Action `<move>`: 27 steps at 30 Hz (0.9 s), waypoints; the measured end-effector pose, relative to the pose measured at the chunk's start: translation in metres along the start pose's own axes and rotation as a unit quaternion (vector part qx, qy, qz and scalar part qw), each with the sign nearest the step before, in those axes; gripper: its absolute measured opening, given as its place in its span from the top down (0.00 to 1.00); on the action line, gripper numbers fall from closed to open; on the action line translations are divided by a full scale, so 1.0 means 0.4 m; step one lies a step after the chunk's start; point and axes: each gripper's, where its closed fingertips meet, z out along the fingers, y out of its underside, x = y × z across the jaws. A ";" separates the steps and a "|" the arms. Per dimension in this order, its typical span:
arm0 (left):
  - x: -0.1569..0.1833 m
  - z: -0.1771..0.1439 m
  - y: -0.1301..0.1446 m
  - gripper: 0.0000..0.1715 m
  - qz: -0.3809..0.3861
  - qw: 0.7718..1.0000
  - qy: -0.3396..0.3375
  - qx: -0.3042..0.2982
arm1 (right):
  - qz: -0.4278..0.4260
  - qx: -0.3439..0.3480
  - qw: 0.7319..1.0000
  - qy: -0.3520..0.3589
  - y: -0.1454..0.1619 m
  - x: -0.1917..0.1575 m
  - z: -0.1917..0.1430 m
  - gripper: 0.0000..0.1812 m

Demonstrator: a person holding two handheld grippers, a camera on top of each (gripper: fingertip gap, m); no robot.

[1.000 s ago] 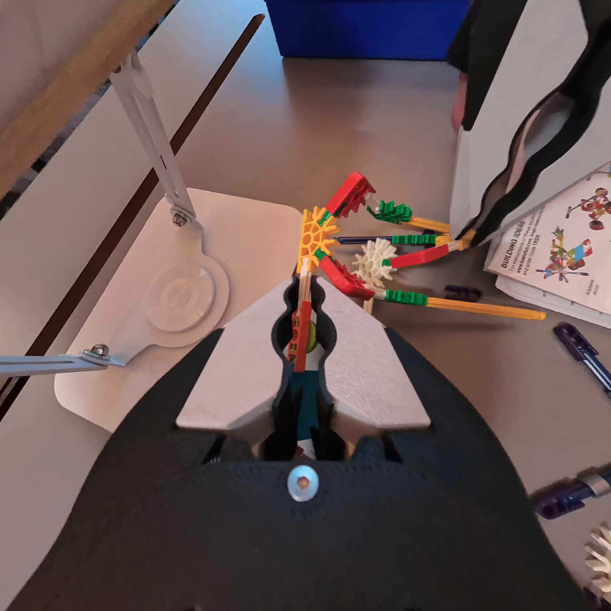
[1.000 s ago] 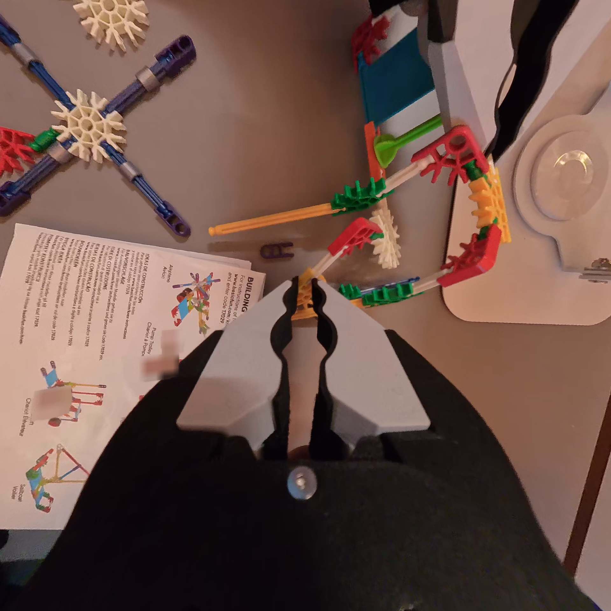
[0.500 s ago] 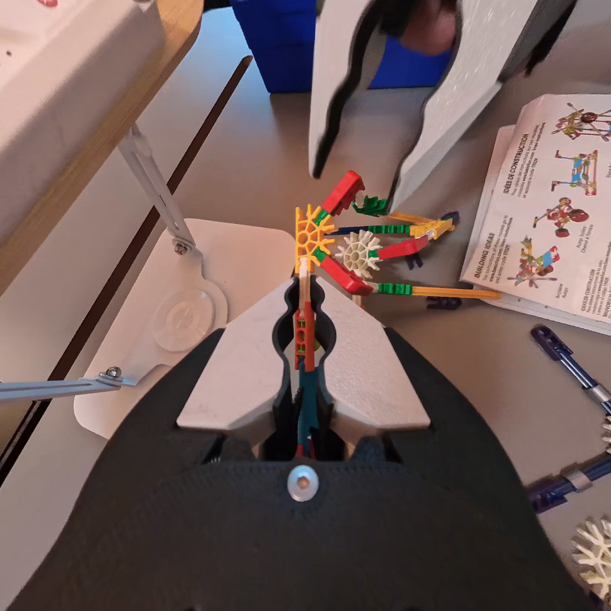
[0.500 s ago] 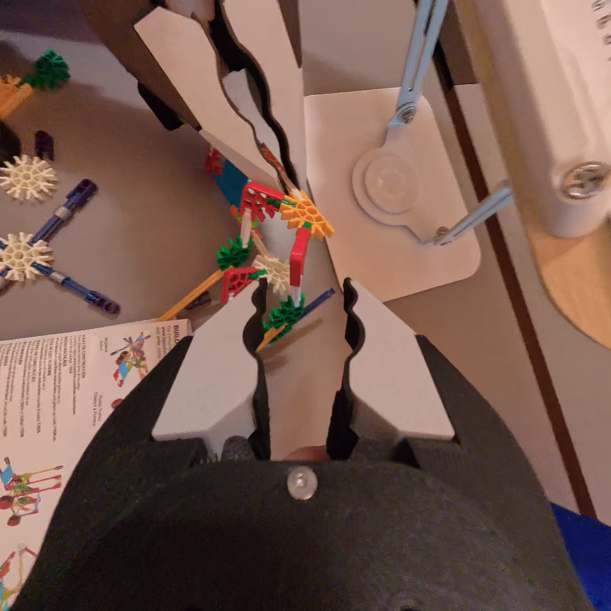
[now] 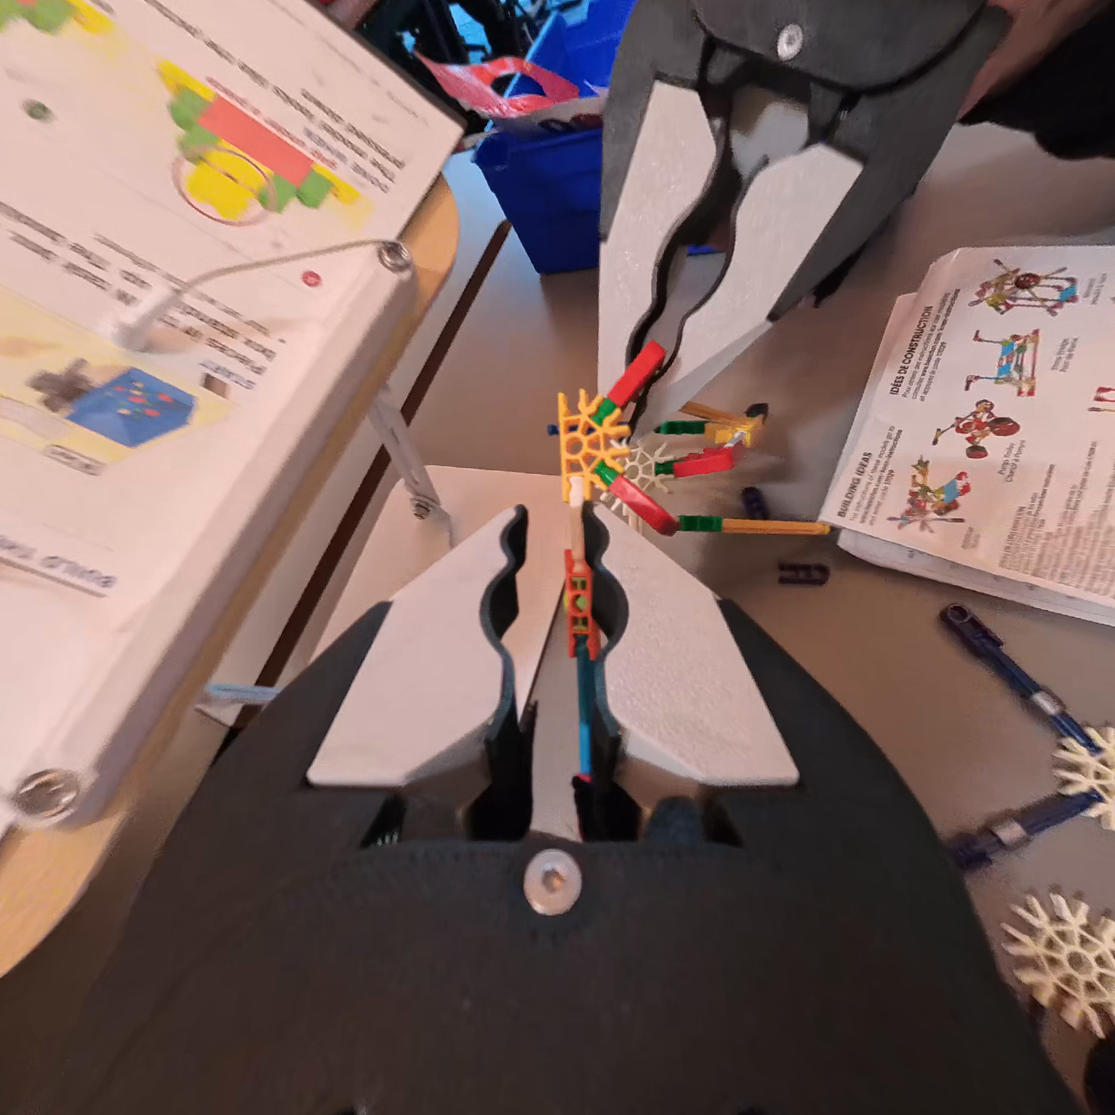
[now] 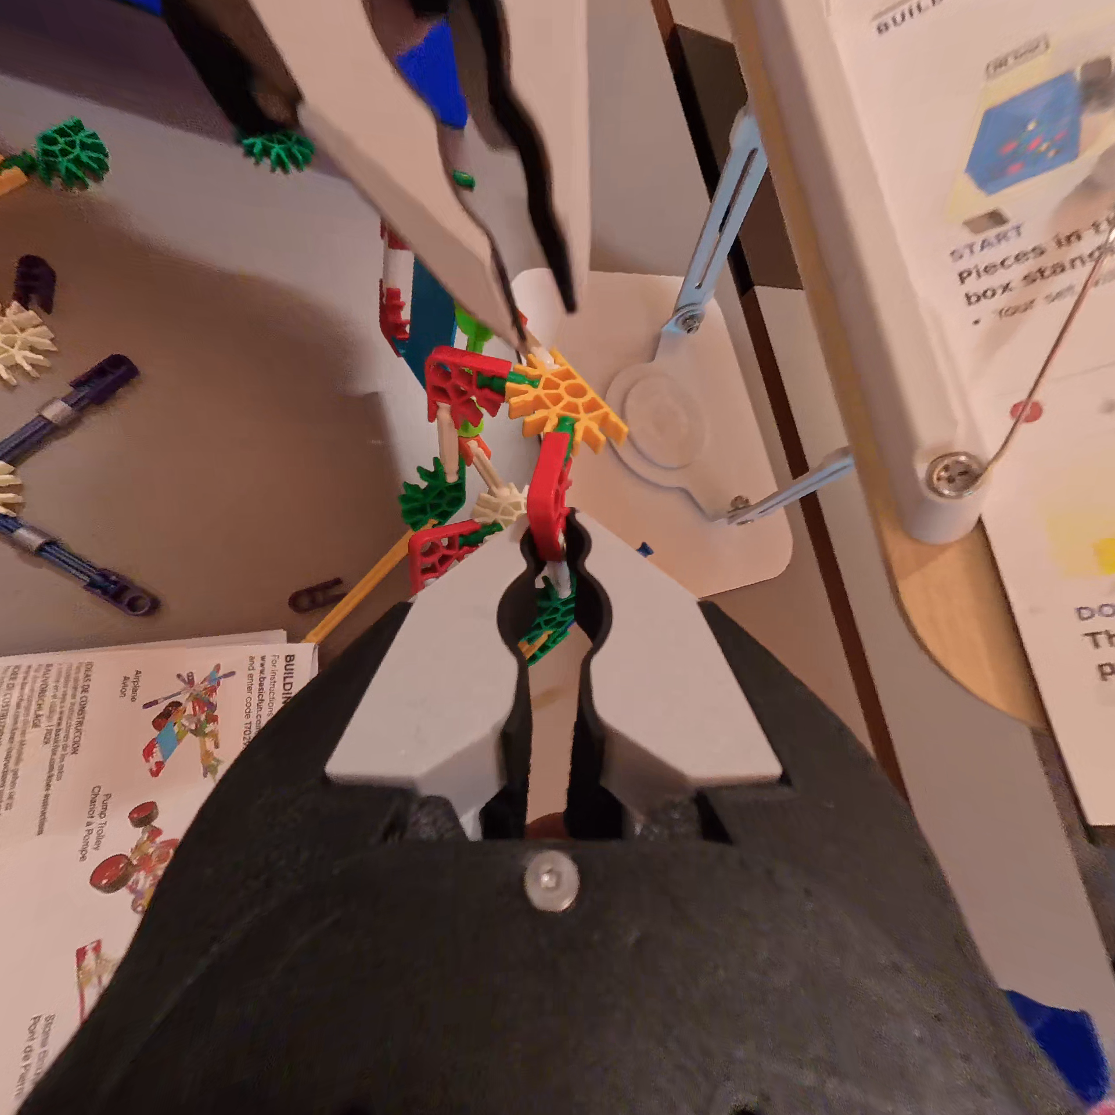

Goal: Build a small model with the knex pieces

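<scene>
The left gripper [image 5: 558, 525] is standing with its jaws parted, a clear gap showing on its left side, while the stem of the toy model [image 5: 609, 458] is lying along the inner face of its right finger; whether that finger is pressing the stem cannot be told. The right gripper [image 6: 552, 531] is closing its tips on the model's red corner piece [image 6: 549, 495], with a green connector [image 6: 552, 615] sitting in the hollow between its fingers. The model is hanging between the two grippers, above the grey table [image 5: 531, 338] and just in front of the white stand base [image 6: 712, 458]. The model's yellow hub [image 5: 588, 443] is sitting at the centre, with red, green and yellow rods fanning away from it toward the instruction booklet [image 5: 989, 422], which is lying on the table to one side of the model. In the right wrist view, the booklet [image 6: 120, 754] is showing at the lower left, near loose blue rods [image 6: 72, 561] and a white snowflake connector [image 6: 24, 344]. A blue bin [image 5: 543, 199] is standing beyond the model, behind the right gripper. A white board with printed sheets [image 5: 199, 338] is leaning over the stand base, carried on metal brackets [image 6: 724, 211]. Loose white connectors [image 5: 1068, 965] and a blue rod [image 5: 1013, 676] are lying on the table beyond the booklet's near edge.
</scene>
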 end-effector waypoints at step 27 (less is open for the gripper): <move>0.185 -0.147 -0.043 0.79 0.128 0.987 0.023 -0.099 | -0.101 0.008 0.990 0.100 -0.038 0.033 -0.014 0.99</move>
